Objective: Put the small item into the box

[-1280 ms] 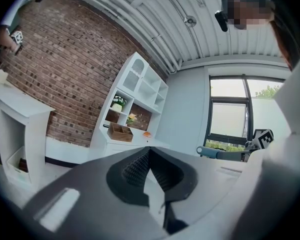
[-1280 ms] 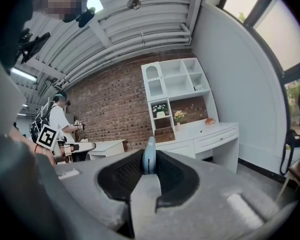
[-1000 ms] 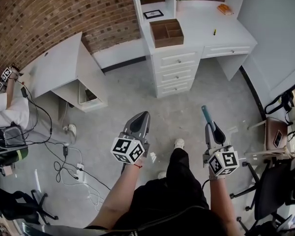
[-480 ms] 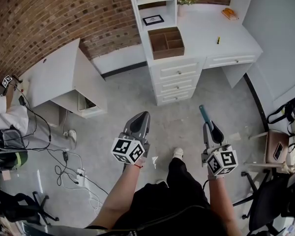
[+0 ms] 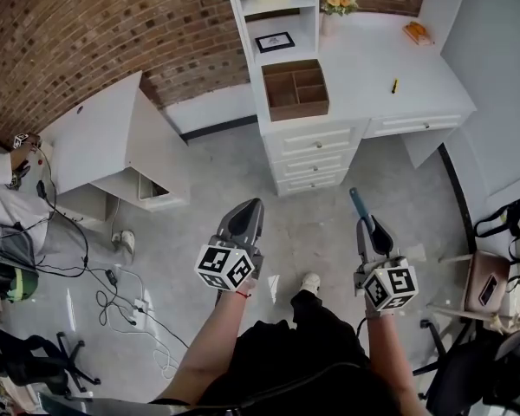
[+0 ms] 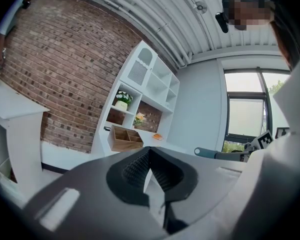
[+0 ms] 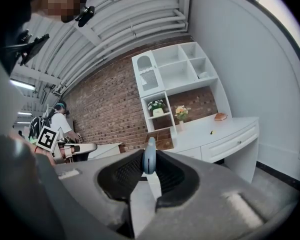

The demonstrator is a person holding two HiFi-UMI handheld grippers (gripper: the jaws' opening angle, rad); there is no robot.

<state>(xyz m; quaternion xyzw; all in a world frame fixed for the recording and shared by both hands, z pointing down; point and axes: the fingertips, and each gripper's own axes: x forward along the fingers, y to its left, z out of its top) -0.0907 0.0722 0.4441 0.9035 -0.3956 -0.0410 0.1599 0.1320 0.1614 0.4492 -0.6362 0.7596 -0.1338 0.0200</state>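
Note:
A brown wooden box [image 5: 296,88] with compartments stands on the white desk [image 5: 373,59], far ahead of both grippers. It also shows small in the left gripper view, box [image 6: 125,138]. A tiny yellow item [image 5: 394,85] lies on the desk right of the box. My right gripper [image 5: 370,225] is shut on a slim blue item [image 5: 357,201] that sticks out past its tips; in the right gripper view this blue item [image 7: 149,156] stands upright between the jaws. My left gripper [image 5: 249,206] is shut with nothing in it, jaws pressed together [image 6: 149,168].
White drawers [image 5: 314,159] sit under the desk and shelves [image 5: 273,16] rise behind the box. A white table [image 5: 100,128] stands at the left by the brick wall, with cables [image 5: 121,293] on the floor. A chair [image 5: 485,280] is at the right. A person stands far left.
The desk and box have slid lower in the head view and look nearer. Both grippers hold the same pose, and the right one still grips the blue item.

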